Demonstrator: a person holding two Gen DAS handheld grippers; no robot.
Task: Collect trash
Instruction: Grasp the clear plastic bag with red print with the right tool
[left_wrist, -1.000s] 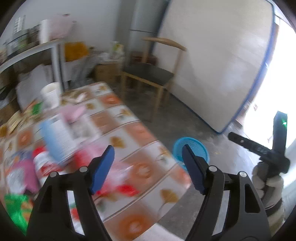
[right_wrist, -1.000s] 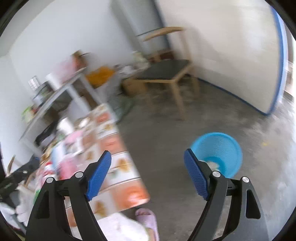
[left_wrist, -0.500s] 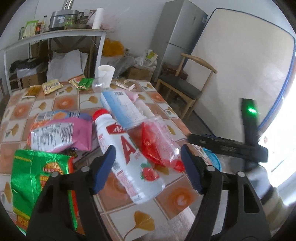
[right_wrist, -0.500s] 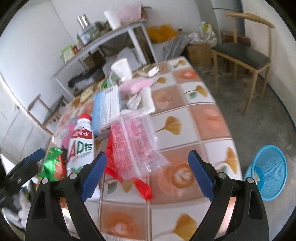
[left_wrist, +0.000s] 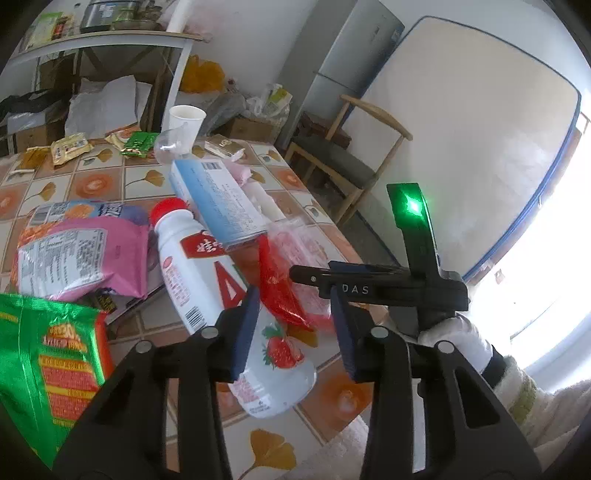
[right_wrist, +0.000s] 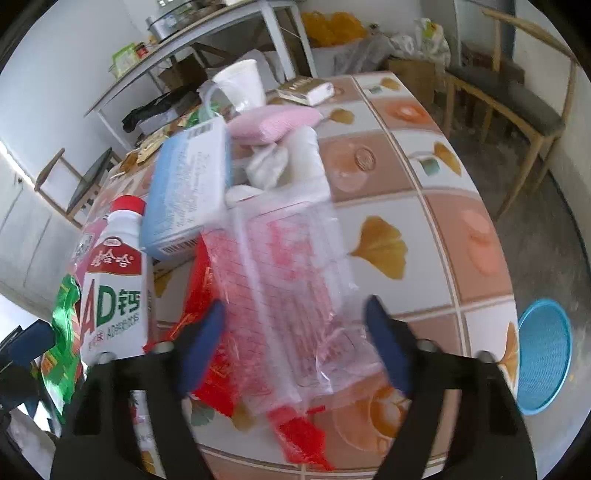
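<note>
The left tongs are seen just closing, nothing pressed, above the white bottle lying on the tiled bench. The right tongs, also narrowing, are held apart astride the clear red-printed wrapper. Behind lies a blue carton; the blue basket is seen on the floor

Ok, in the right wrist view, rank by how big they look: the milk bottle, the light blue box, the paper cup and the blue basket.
1. milk bottle and light blue box, too alike to rank
2. blue basket
3. paper cup, though it stands farthest away
</note>
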